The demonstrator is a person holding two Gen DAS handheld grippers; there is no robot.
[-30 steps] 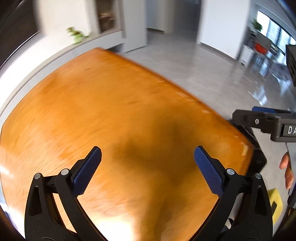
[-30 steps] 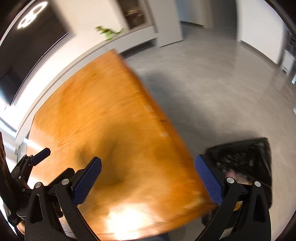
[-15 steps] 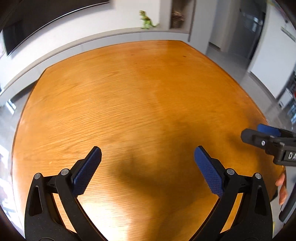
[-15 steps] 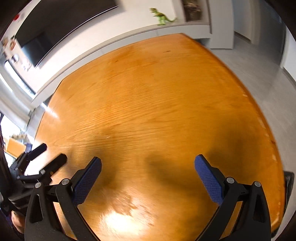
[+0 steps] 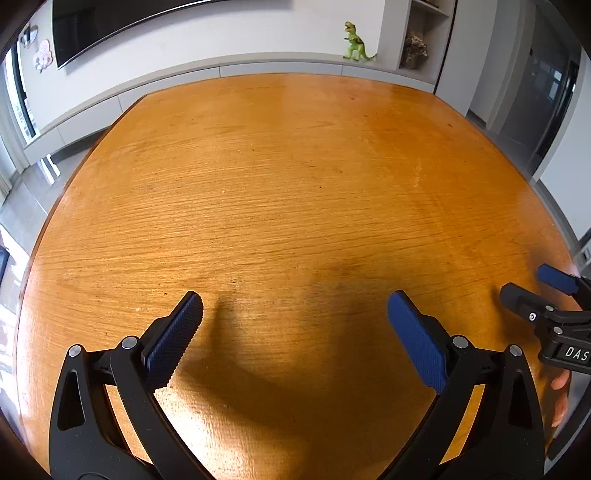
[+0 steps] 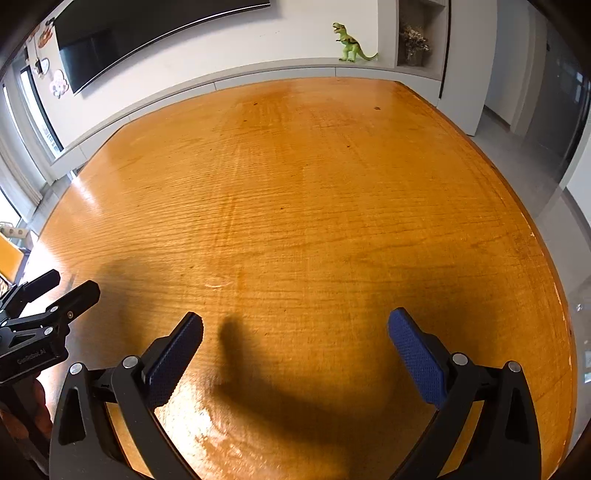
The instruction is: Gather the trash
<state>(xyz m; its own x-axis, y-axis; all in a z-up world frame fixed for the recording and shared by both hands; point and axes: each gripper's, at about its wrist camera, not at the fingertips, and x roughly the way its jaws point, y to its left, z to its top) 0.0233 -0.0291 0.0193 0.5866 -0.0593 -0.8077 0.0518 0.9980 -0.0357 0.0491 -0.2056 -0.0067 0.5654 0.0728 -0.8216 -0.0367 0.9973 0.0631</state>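
Observation:
Both wrist views look down on a bare orange wooden table (image 5: 288, 192) (image 6: 303, 192); no trash shows on it. My left gripper (image 5: 295, 325) hovers open over the near part of the table, nothing between its blue pads. My right gripper (image 6: 295, 332) is open too, over the table's near right part, and holds nothing. Each gripper appears at the edge of the other's view: the right gripper (image 5: 535, 291) at the far right, the left gripper (image 6: 55, 291) at the far left. The trash bin is out of sight.
A long white and grey sideboard (image 5: 258, 68) runs behind the table, with a green toy dinosaur (image 5: 355, 42) (image 6: 349, 42) on it. A dark screen (image 6: 129, 33) hangs on the wall. Grey floor (image 6: 554, 155) lies to the right of the table edge.
Both grippers swung left from the table's right edge and the black bin on the floor, and now face the whole tabletop. The bin has left view. Both stayed open.

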